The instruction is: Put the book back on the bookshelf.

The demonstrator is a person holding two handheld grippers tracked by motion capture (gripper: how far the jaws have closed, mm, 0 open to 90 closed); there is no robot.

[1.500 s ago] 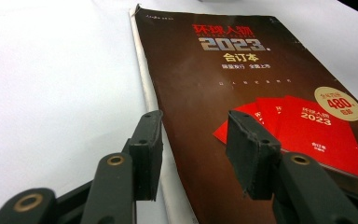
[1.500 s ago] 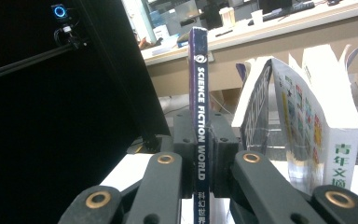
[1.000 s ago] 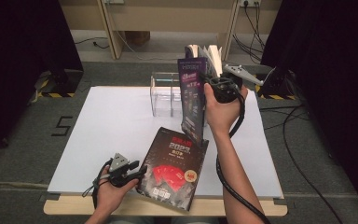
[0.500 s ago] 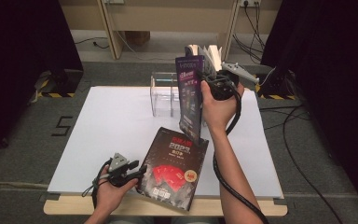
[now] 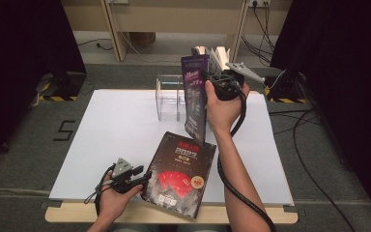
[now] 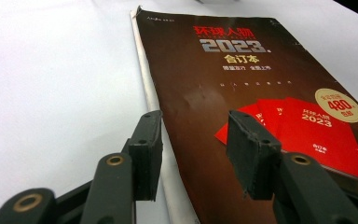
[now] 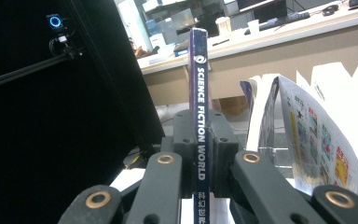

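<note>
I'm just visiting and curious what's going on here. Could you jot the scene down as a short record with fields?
Setting: white table top
Right claw: shut on the purple magazine, held upright above the table by its spine
Left claw: open, at the edge of the dark 2023 magazine
Dark 2023 magazine: lying flat near the table's front
Clear rack: standing behind, with magazines already in it

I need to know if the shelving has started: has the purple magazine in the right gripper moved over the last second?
No. The purple magazine, clamped upright in the right gripper, hangs at the same spot beside the clear rack.
</note>
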